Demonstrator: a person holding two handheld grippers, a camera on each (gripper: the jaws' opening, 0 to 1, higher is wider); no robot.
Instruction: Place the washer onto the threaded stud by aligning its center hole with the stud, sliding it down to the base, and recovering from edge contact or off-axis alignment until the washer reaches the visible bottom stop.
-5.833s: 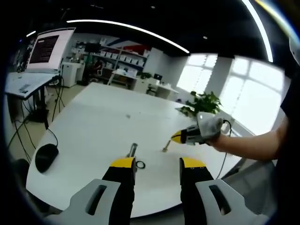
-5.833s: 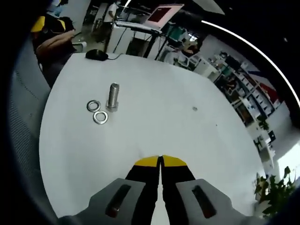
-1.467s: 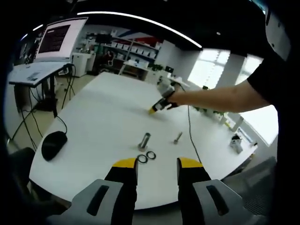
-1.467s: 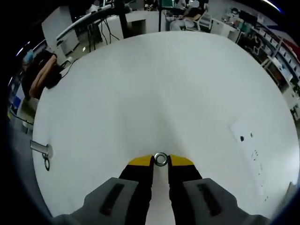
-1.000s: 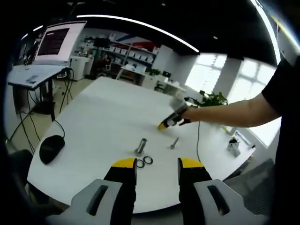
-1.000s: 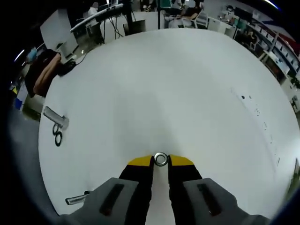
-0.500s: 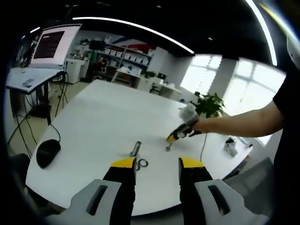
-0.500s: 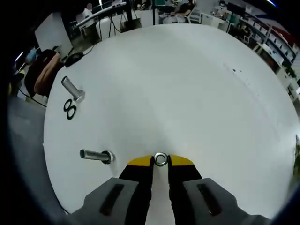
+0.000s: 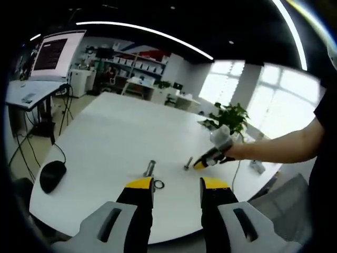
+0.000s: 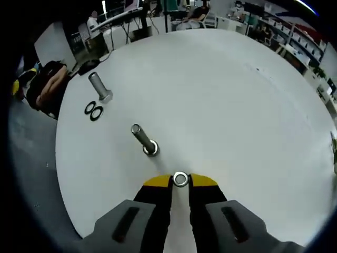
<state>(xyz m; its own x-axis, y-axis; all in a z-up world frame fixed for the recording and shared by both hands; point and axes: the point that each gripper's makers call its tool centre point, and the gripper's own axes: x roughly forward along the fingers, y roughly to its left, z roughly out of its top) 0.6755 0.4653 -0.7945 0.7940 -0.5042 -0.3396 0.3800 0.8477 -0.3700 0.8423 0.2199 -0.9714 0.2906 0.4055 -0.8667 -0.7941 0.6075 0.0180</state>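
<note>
My right gripper [image 10: 180,180] is shut on a small silver washer [image 10: 180,179], held edgewise between the yellow tips. Just ahead of it, slightly left, the slim threaded stud [image 10: 143,138] stands on its head on the white table [image 10: 226,100]. In the left gripper view, that stud [image 9: 187,164] is small, and the right gripper [image 9: 202,164], held by a gloved hand [image 9: 221,143], hovers close to the stud's right side. My left gripper [image 9: 176,185] is open and holds nothing, low over the table's near edge.
A thicker bolt [image 10: 99,87] with two loose washers [image 10: 93,111] beside it sits farther left; the bolt [image 9: 149,168] is in front of my left jaw. A black mouse [image 9: 51,175], a monitor desk [image 9: 31,89] and a plant [image 9: 230,116] ring the table.
The right gripper, still holding the washer, has come down next to the slim stud, which now stands right in front of its tips. The left gripper has hardly moved.
</note>
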